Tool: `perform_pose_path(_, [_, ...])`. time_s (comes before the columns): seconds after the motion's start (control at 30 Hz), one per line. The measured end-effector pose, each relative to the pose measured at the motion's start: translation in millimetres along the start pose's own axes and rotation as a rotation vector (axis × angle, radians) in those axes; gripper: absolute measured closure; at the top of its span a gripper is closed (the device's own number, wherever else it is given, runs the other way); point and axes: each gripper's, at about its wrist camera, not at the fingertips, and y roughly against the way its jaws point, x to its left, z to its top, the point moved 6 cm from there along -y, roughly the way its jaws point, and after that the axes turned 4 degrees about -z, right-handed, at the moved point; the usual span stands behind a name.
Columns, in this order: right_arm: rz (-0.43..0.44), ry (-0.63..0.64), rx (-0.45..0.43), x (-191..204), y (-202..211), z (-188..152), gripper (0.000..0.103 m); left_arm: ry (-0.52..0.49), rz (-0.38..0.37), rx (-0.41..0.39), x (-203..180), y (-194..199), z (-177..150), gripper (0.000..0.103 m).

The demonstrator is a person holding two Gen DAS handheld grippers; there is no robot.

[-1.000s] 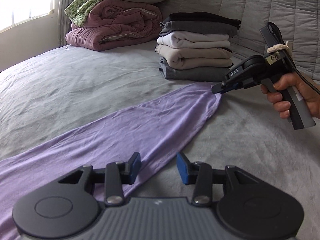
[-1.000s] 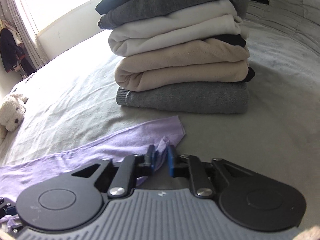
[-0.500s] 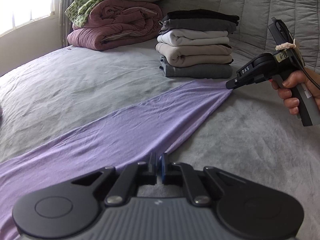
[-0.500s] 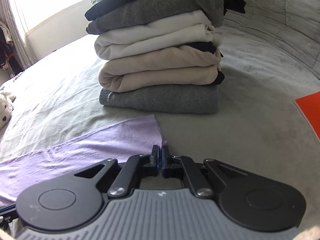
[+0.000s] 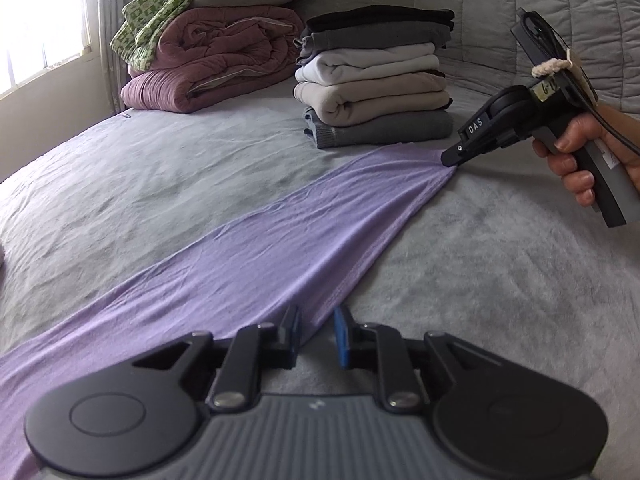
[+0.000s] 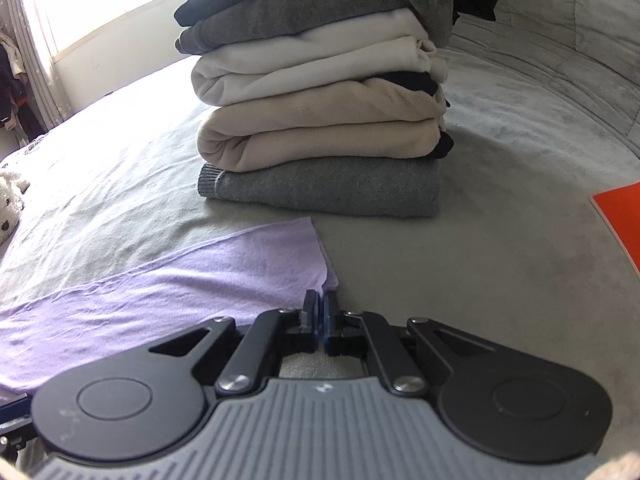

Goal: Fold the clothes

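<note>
A long purple garment [image 5: 280, 248] lies stretched flat across the grey bed [image 5: 500, 280], running from near left to far right. My left gripper [image 5: 316, 332] sits at its near edge. Its jaws are opening, and the hem lies between the blue pads without being pressed. In the left wrist view, my right gripper [image 5: 450, 159], held by a hand [image 5: 580, 160], pinches the garment's far end. In the right wrist view, the right gripper [image 6: 321, 312] is shut on the corner of the purple garment [image 6: 200, 280].
A stack of folded clothes [image 5: 376, 80] stands just beyond the garment's far end, close ahead of the right gripper [image 6: 320, 120]. A maroon comforter [image 5: 212, 60] with pillows lies at the back left. An orange item [image 6: 620, 216] shows at right, a plush toy [image 6: 10, 200] at left.
The left jaws went from open to shut on the garment's edge, then parted again. The right jaws closed on the far corner, and the cloth there now lies flatter.
</note>
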Motion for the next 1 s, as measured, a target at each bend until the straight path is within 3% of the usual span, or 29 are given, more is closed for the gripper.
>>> perform_pose_path(0.07, [0.007,-0.010,-0.002,-1.1,0.1,0.5,0.102,0.007,-0.004,0.007,0.8,-1.4,0.9,0.089])
perform_pose_path(0.1, [0.010,-0.015,-0.003,-1.7,0.1,0.8,0.102,0.009,-0.005,0.010,1.0,-2.0,1.4,0.103])
perform_pose_path(0.37, [0.006,-0.003,-0.029,-2.3,4.7,6.5,0.102,0.075,-0.090,-0.028,4.9,11.7,3.7,0.103])
perform_pose_path(0.67, [-0.018,0.019,-0.011,-2.8,-1.2,0.2,0.097,0.043,-0.085,0.000,0.0,4.2,-5.2,0.101])
perform_pose_path(0.7, [-0.013,0.011,-0.008,-3.9,-1.0,0.7,0.090,0.035,-0.079,-0.001,-0.9,5.0,-4.9,0.099])
perform_pose_path(0.77, [-0.001,0.005,-0.003,-4.6,-0.6,1.7,0.087,0.042,-0.064,-0.001,-0.5,8.4,-2.6,0.089])
perform_pose_path(0.83, [-0.009,0.004,-0.001,-3.4,2.3,3.1,0.078,0.063,-0.062,-0.016,1.1,14.8,-0.2,0.050])
perform_pose_path(0.9, [-0.009,0.003,-0.007,-0.4,8.7,4.0,0.063,0.087,-0.061,-0.044,2.5,24.2,2.5,0.047])
perform_pose_path(1.0, [-0.004,0.002,-0.007,5.6,19.2,5.1,0.062,0.114,-0.040,-0.059,6.0,38.9,5.4,0.047])
